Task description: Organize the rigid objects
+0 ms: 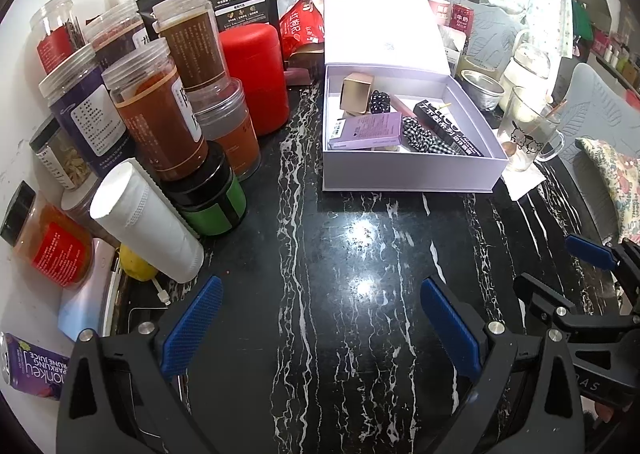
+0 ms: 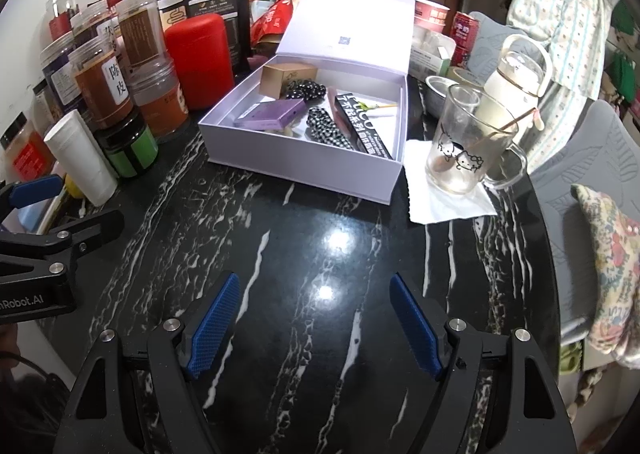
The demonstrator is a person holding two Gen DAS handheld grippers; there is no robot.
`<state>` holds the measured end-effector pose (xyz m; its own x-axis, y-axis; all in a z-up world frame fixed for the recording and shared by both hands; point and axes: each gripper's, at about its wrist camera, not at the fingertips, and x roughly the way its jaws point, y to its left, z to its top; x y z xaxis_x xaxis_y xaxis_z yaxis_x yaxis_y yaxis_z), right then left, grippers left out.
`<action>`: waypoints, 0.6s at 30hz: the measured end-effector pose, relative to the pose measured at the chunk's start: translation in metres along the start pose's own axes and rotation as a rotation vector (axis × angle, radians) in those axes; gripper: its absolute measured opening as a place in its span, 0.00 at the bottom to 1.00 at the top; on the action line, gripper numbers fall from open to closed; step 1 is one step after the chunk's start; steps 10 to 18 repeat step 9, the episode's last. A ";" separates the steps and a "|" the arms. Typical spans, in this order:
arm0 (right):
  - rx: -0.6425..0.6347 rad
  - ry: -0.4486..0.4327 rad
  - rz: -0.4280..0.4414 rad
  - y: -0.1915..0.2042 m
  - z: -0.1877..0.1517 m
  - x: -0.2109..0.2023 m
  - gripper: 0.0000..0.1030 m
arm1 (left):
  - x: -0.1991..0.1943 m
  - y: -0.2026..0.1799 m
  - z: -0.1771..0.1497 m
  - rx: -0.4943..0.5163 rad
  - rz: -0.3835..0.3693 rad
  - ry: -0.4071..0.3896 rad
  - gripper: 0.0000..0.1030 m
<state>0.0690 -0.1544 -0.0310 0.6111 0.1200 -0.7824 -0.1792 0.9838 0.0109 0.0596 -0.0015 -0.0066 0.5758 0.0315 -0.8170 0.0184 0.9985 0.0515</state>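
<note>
An open lilac box (image 1: 408, 172) (image 2: 288, 162) stands on the black marble table (image 1: 352, 254) (image 2: 304, 246), its lid leaning back. Inside lie a gold carton (image 1: 356, 92) (image 2: 286, 78), a purple carton (image 1: 366, 130) (image 2: 270, 114), a long black carton (image 1: 450, 124) (image 2: 362, 124), a black beaded piece (image 1: 379, 101) and a checked scrunchie (image 1: 424, 136) (image 2: 326, 128). My left gripper (image 1: 320, 322) is open and empty over bare table. My right gripper (image 2: 314, 318) is open and empty, short of the box. It also shows in the left wrist view (image 1: 588, 254).
Jars (image 1: 160, 114) (image 2: 104, 86), a red canister (image 1: 256, 74) (image 2: 200, 58) and a white tube (image 1: 144, 222) (image 2: 82, 158) crowd the left side. A glass mug (image 1: 528, 130) (image 2: 464, 142) on a napkin, a glass kettle (image 2: 516, 74) and a person (image 2: 560, 14) are at the right.
</note>
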 end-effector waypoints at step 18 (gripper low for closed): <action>-0.007 0.003 0.007 0.000 0.003 0.003 0.76 | 0.004 0.001 0.002 -0.006 0.005 0.004 0.98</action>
